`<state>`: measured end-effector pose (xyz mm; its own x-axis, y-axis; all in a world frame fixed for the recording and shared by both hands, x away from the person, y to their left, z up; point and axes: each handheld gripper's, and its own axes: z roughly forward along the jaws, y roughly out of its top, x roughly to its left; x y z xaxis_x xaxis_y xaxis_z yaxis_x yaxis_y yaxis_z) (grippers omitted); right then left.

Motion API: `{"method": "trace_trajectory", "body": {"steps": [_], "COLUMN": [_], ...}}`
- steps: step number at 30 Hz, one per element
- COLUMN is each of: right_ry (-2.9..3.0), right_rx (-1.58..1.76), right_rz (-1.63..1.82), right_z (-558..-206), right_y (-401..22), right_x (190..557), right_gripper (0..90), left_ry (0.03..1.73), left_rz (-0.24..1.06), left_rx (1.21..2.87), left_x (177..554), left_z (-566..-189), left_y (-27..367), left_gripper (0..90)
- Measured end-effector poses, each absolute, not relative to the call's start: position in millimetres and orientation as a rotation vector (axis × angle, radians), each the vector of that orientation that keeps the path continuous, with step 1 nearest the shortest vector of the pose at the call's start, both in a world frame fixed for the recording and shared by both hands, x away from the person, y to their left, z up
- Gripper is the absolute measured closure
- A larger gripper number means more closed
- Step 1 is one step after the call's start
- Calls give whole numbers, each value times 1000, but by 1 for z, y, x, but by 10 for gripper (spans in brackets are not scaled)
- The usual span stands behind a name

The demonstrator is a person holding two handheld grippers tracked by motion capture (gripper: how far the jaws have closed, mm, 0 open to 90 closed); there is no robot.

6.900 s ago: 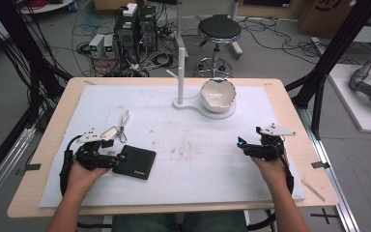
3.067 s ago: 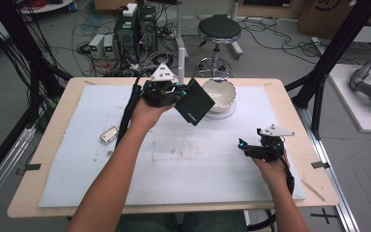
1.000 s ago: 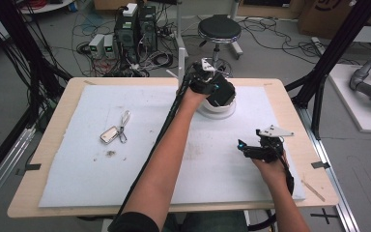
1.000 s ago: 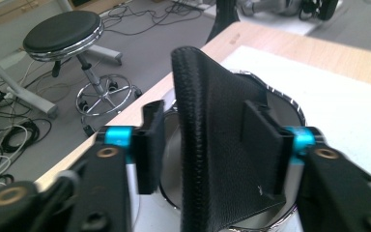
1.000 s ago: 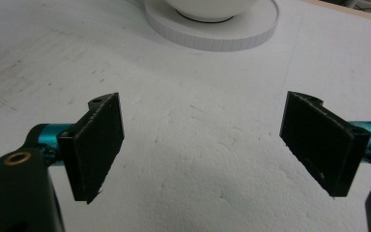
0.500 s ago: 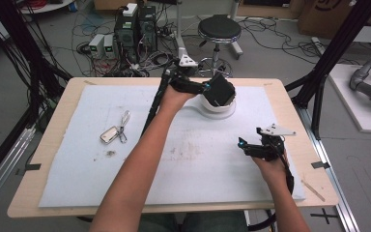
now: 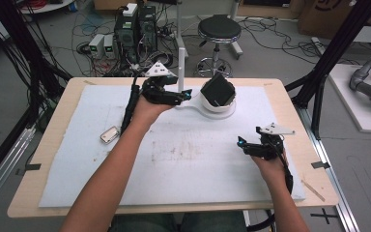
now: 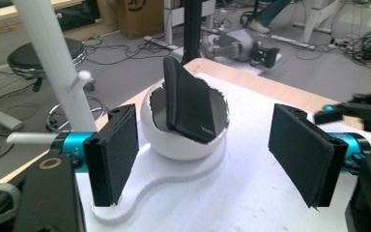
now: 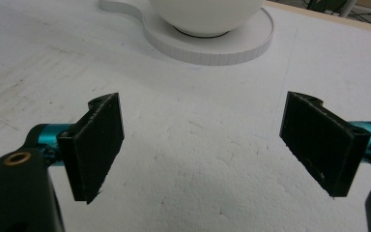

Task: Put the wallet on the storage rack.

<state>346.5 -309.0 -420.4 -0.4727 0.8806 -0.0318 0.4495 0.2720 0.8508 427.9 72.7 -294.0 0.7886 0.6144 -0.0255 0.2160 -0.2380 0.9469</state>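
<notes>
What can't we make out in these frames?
- Wallet: lower end hidden inside the bowl, left gripper view.
- Bowl: top cut off by the upper edge, right gripper view.
- Keys: too small and partly behind the left forearm, high view.
- Stand: its base hidden behind the left hand-held gripper, high view.

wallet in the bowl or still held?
In. The black wallet stands tilted inside the white bowl; the open left gripper holds nothing.

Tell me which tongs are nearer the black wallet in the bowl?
The left tongs, open beside the white bowl holding the wallet; the right tongs sit nearer the person.
</notes>
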Motion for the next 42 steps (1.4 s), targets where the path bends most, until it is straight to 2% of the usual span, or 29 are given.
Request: {"method": "trace_trajectory", "body": {"steps": [7, 14, 25, 34, 42], "right_ry": [2032, 2030, 2040, 2011, 2019], "right_rx": [1181, 1186, 1176, 1181, 1167], "right_rz": [1115, 1117, 1104, 1121, 1108], "right_z": [-419, -419, -420, -418, -419], "right_y": [-307, -306, -303, -301, -297], "right_x": [347, 348, 349, 352, 354], "right_gripper": [157, 157, 157, 157, 157], "left_ry": [656, 632, 672, 723, 805], "left_rz": [392, 425, 454, 448, 474], "left_rx": [1784, 1795, 1775, 1812, 1745], "left_x": [403, 371, 332, 329, 328], "left_z": [-302, -312, -348, -367, -372], "left_y": [102, 127, 170, 190, 215], "left_gripper": [254, 247, 219, 207, 204]}}
